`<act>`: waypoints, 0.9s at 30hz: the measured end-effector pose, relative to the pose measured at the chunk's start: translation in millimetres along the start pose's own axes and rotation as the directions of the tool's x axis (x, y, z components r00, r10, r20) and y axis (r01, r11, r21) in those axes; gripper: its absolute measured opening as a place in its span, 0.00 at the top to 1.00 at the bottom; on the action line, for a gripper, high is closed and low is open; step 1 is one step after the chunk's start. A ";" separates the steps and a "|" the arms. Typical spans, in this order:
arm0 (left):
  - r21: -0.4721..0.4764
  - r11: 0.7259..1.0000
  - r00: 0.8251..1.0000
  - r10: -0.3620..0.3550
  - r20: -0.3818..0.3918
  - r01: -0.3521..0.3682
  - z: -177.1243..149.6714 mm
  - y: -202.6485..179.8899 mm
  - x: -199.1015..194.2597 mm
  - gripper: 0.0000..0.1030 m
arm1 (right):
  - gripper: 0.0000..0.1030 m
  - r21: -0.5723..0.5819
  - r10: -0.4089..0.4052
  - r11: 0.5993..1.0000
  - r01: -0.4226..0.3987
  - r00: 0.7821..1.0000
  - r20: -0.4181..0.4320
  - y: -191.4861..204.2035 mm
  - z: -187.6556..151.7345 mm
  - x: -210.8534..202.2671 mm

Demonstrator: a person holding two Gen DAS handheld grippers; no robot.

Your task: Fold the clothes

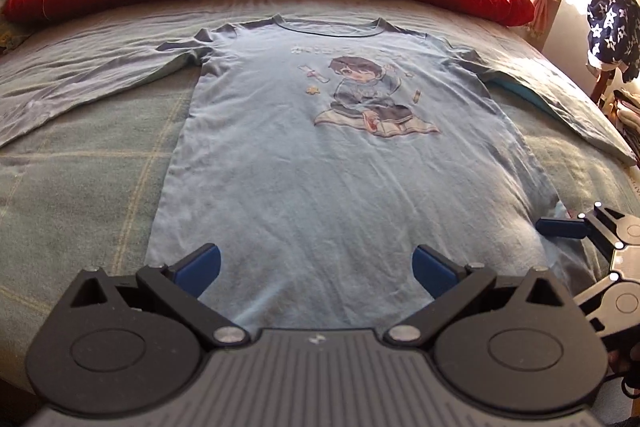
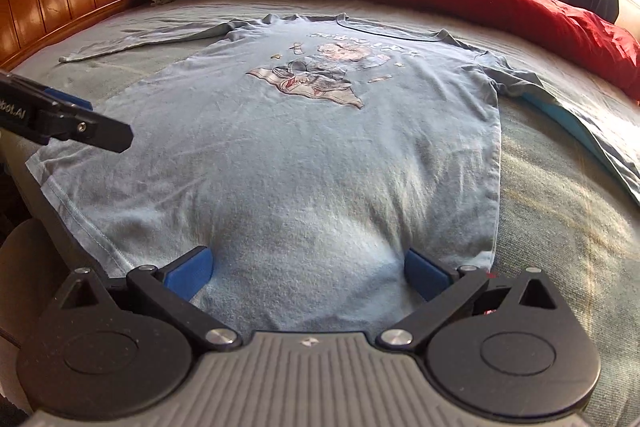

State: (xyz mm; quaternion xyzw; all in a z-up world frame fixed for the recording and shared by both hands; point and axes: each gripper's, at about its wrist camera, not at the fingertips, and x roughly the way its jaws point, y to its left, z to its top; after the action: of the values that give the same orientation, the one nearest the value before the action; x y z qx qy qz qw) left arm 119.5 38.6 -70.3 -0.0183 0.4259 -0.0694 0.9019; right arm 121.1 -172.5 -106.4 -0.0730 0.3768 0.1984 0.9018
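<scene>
Though chest lettering unreadable, both tongs (image 1: 316, 269) (image 2: 308, 273) agape over blue shirt (image 1: 320, 163); "bot.AI" on left.

shirt (image 1: 320, 155) hem: hidden behind tongs bodies | left sleeve (image 1: 60, 95): cut off by edge | chest lettering (image 1: 320, 49): too blurred
</scene>
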 end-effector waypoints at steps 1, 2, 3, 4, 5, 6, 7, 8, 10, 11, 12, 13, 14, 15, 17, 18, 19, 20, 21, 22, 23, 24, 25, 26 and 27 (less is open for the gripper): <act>0.007 1.000 1.000 -0.002 -0.005 0.002 3.7 -4.6 4.6 0.01 | 0.00 -0.005 0.000 1.000 0.000 1.000 0.003 0.3 -1.9 -2.6; 0.011 1.000 1.000 -0.006 -0.015 0.006 3.0 -8.8 9.5 0.01 | 0.00 -0.010 0.000 1.000 0.000 1.000 0.006 0.6 -3.9 -5.3; 0.007 1.000 0.999 -0.010 -0.036 0.010 0.1 -11.7 14.8 0.01 | 0.00 -0.013 0.003 1.000 -0.003 1.000 0.008 0.1 -6.3 -8.7; 0.004 1.000 0.998 -0.013 -0.057 0.013 -3.1 -14.6 20.1 0.01 | 0.00 -0.009 0.006 1.000 -0.006 1.000 0.012 -1.3 -8.3 -12.0; 0.010 1.000 0.997 -0.007 -0.073 0.008 -8.8 -17.7 24.8 0.01 | 0.00 -0.005 0.010 1.000 -0.010 1.000 0.016 -3.0 -10.3 -15.5; 0.036 0.999 0.998 0.015 -0.064 -0.013 -15.2 -21.8 25.8 0.01 | 0.00 0.005 0.016 1.000 -0.016 1.000 0.018 -6.1 -11.9 -19.7; 0.071 0.997 0.998 0.033 -0.050 -0.029 -20.7 -26.6 24.2 0.01 | 0.00 0.023 0.024 0.999 -0.025 0.999 0.026 -10.6 -13.0 -24.2; 0.085 0.996 0.998 0.041 -0.050 -0.037 -22.4 -29.0 23.1 0.01 | 0.00 0.042 0.033 0.999 -0.035 0.999 0.034 -15.5 -14.0 -28.6; 0.075 0.996 0.997 0.051 -0.058 -0.046 -21.0 -29.9 21.8 0.01 | 0.00 0.101 0.064 0.993 -0.067 0.997 0.040 -30.7 -14.9 -34.5; 0.059 0.997 0.997 0.055 -0.061 -0.052 -17.9 -29.9 21.1 0.01 | 0.00 0.130 0.081 0.988 -0.086 0.996 0.044 -38.5 -15.3 -37.4; 0.043 0.997 0.996 0.060 -0.064 -0.057 -14.9 -30.0 20.3 0.01 | 0.00 0.163 0.111 0.980 -0.118 0.993 0.050 -48.1 -15.4 -39.9; 0.028 0.998 0.996 0.063 -0.067 -0.062 -11.7 -30.5 19.8 0.01 | 0.00 0.187 0.136 0.972 -0.144 0.989 0.056 -56.3 -14.7 -41.9; 0.031 0.998 0.996 0.058 -0.060 -0.057 -7.4 -35.0 21.2 0.01 | 0.00 0.205 0.135 0.968 -0.145 0.989 0.060 -64.8 -13.6 -44.6; 0.034 0.998 0.997 0.053 -0.054 -0.052 -3.2 -39.5 22.6 0.01 | 0.00 0.221 0.134 0.964 -0.144 0.989 0.063 -73.3 -12.5 -47.2; 0.040 0.998 0.998 0.043 -0.041 -0.042 5.4 -48.6 25.5 0.01 | 0.00 0.239 0.121 0.962 -0.130 0.991 0.054 -91.1 -8.8 -51.3; 0.043 0.998 0.999 0.038 -0.035 -0.037 9.6 -53.1 27.0 0.01 | 0.00 0.240 0.106 0.964 -0.117 0.993 0.060 -100.9 -7.4 -53.9; 0.047 0.998 0.999 0.033 -0.029 -0.032 13.9 -57.6 28.4 0.01 | 0.00 0.243 0.091 0.965 -0.104 0.994 0.064 -110.9 -6.1 -56.5; 0.050 0.998 0.999 0.028 -0.023 -0.027 18.2 -62.1 29.8 0.01 | 0.00 0.248 0.077 0.965 -0.090 0.995 0.063 -122.2 -5.1 -58.8; 0.053 0.998 1.000 0.023 -0.016 -0.022 22.4 -66.7 31.3 0.01 | 0.00 0.254 0.064 0.964 -0.079 0.996 0.065 -134.2 -4.2 -61.6; 0.056 0.998 1.000 0.017 -0.010 -0.017 26.7 -71.2 32.7 0.01 | 0.00 0.258 0.048 0.964 -0.065 0.996 0.072 -146.0 -3.8 -64.5; 0.060 0.998 1.000 0.012 -0.004 -0.012 31.0 -75.7 34.2 0.01 | 0.00 0.260 0.036 0.964 -0.054 0.997 0.074 -157.3 -3.0 -66.5; 0.064 0.998 1.000 0.007 0.002 -0.007 35.1 -80.5 35.8 0.01 | 0.00 0.259 0.030 0.965 -0.048 0.997 0.076 -167.9 -1.4 -68.5; 0.075 0.997 1.000 -0.001 0.003 0.000 38.5 -87.7 39.1 0.01 | 0.00 0.254 0.020 0.966 -0.041 0.996 0.086 -182.4 1.6 -71.5; 0.083 0.997 1.000 -0.007 0.004 0.007 41.1 -92.7 41.2 0.01 | 0.00 0.244 0.013 0.969 -0.036 0.995 0.097 -195.2 6.9 -73.9; 0.091 0.996 1.000 -0.014 0.005 0.013 43.8 -97.3 43.0 0.01 | 0.00 0.234 0.006 0.972 -0.031 0.994 0.108 -208.0 12.2 -76.4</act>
State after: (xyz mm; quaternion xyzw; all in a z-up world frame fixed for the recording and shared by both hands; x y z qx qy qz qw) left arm 169.6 -64.9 -66.4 0.0197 0.4198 -0.0948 0.9024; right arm 166.3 -381.6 -47.3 0.0486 0.3495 0.1644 0.9211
